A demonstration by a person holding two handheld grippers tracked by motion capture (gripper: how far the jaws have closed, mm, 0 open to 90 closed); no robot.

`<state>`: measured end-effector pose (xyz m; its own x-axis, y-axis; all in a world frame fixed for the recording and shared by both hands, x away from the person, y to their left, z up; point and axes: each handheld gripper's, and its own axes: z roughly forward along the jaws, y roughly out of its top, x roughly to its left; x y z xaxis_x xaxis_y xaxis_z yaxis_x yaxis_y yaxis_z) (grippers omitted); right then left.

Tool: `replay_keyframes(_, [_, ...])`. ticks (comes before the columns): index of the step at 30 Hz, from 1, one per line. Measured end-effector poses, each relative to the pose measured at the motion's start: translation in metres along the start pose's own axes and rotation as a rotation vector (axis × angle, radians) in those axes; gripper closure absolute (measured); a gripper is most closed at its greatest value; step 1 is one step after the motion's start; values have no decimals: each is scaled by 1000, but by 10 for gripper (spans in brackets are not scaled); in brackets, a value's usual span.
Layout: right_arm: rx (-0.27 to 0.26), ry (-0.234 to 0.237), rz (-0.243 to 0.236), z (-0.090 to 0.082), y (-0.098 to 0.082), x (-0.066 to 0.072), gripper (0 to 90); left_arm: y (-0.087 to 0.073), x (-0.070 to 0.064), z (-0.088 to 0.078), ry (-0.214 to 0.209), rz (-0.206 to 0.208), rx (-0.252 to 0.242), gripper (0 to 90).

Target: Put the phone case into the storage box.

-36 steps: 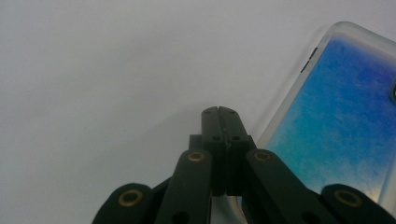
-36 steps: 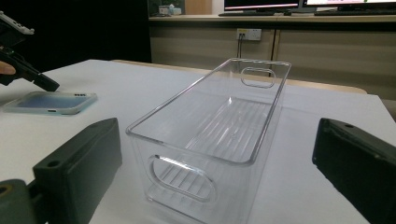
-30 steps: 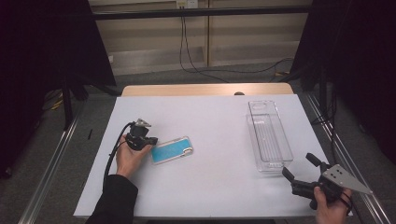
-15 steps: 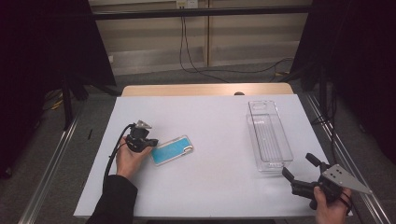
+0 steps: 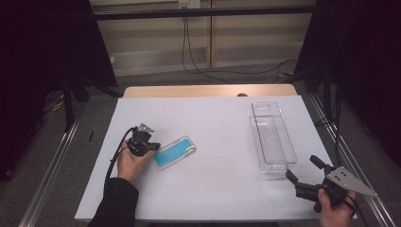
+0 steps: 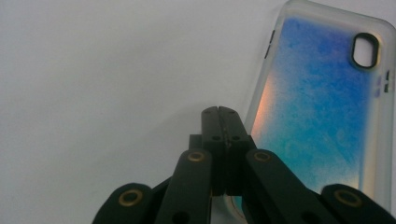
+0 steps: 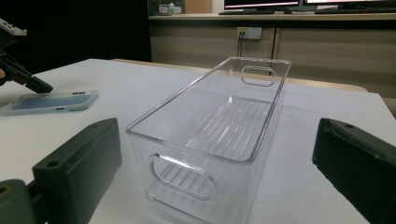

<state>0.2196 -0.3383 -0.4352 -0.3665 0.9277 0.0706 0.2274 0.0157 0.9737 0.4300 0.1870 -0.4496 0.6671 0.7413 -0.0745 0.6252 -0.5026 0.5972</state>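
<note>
A blue phone case [image 5: 174,152] with a clear rim lies flat on the white table [image 5: 208,123], left of centre. My left gripper [image 5: 154,147] is shut, with nothing between the jaws, and its tips rest at the case's left end. In the left gripper view the closed tips [image 6: 223,113] sit against the edge of the phone case [image 6: 317,107]. A clear plastic bin [image 5: 272,138] stands empty at the right. My right gripper [image 5: 302,169] is open near the table's front right corner, pointing at the bin's near end [image 7: 210,140], apart from it.
In the right gripper view the phone case [image 7: 51,102] and the left gripper's tip [image 7: 28,81] show at far left. Cables hang behind the table's wooden far edge [image 5: 208,91]. Metal rails run along both sides of the table.
</note>
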Motion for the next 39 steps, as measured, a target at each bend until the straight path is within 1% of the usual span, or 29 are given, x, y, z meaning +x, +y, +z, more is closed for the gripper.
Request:
replay_keyframes(4, [1,-4,-1,0,0,0,10,0,-1,0,-1,-1,4,900])
replay_keyframes(5, [1,-4,-1,0,0,0,10,0,-2,-1,0,5,10,900])
replay_keyframes(7, [1,-4,-1,0,0,0,10,0,-2,-1,0,2,8,900])
replay_keyframes(10, [2,-1,-4,0,0,0,10,-1,-4,-3,-2,13,16,900])
replay_keyframes(12, [2,-1,-3,0,0,0,10,-2,-5,-3,-2,12,14,900])
replay_keyframes(14, [1,1,0,0,0,0,10,-5,-4,-4,-16,3,2,900])
replay_keyframes(16, [1,5,-4,0,0,0,10,-5,-3,-4,-22,-2,3,900])
replay_keyframes(20, [1,5,-1,0,0,0,10,-4,-5,-5,-10,13,7,900])
replay_keyframes(28, [0,7,-3,-1,0,0,10,-7,-6,-7,-30,11,11,900])
replay_keyframes(39, [-1,5,-2,-1,0,0,10,-8,-6,-9,-42,11,16,900])
